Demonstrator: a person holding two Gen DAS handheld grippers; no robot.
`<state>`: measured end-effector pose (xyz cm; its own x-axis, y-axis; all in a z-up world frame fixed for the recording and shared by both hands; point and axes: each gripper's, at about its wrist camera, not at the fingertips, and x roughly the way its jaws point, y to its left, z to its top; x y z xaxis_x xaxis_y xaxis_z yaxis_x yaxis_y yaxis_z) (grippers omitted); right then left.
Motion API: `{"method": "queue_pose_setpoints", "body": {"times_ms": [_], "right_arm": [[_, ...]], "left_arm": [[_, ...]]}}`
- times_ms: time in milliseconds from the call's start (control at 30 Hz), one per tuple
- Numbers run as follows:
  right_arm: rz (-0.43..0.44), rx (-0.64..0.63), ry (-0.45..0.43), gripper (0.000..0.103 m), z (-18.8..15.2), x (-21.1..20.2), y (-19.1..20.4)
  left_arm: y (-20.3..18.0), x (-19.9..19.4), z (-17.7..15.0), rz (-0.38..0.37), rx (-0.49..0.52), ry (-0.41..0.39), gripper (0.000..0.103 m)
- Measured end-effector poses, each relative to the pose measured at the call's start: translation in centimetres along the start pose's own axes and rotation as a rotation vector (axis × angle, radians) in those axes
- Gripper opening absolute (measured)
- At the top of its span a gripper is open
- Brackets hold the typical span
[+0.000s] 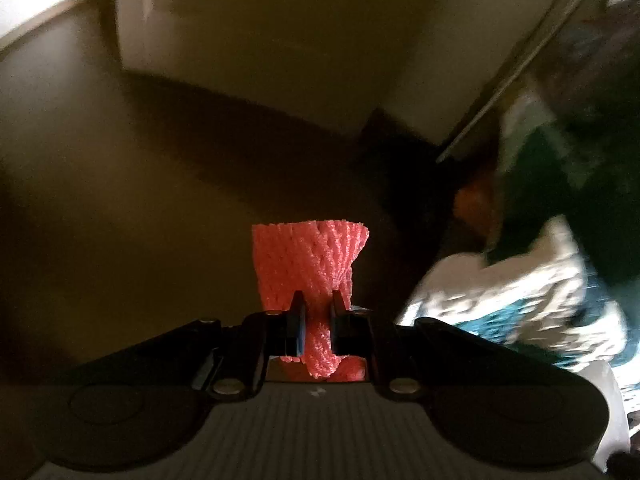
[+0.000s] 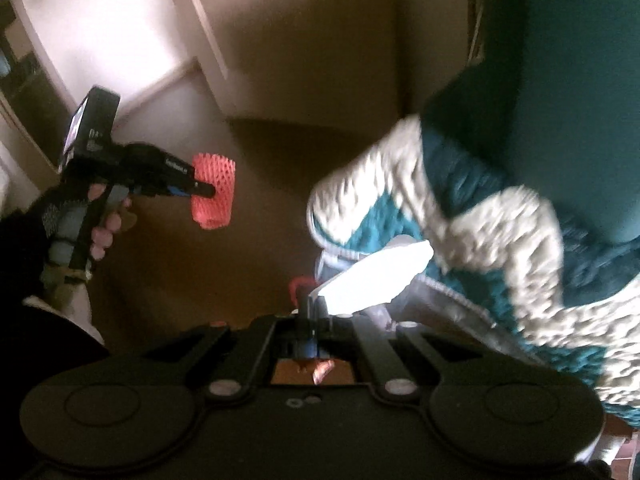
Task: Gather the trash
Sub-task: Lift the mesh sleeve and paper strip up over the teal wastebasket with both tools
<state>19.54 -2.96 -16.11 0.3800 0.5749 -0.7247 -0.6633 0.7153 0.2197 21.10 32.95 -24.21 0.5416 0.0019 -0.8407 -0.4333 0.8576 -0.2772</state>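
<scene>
The left claw [image 1: 316,312] pinches a red foam net [image 1: 310,256], held in the air above the floor [image 1: 120,200]. The right claw [image 2: 314,308] is clamped on a white wrapper [image 2: 376,276], beside a teal-and-white blanket [image 2: 480,240].

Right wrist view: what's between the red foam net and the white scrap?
Nothing: bare brown floor separates the red foam net in the left tool from the white scrap in the right tool.
</scene>
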Motion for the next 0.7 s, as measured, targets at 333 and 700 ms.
{"method": "queue_pose_setpoints", "body": {"times_ms": [333,700], "right_arm": [[-0.004,-0.101,-0.226,0.000,4.1,-12.6,2.0],[-0.139,-0.157,-0.494,0.000,10.5,-23.7,1.0]], "left_arm": [[-8.4,-13.2,2.9,-0.136,0.123,-0.142,0.011],[-19.4,-24.6,6.0,-0.276,0.295,-0.306,0.011]]}}
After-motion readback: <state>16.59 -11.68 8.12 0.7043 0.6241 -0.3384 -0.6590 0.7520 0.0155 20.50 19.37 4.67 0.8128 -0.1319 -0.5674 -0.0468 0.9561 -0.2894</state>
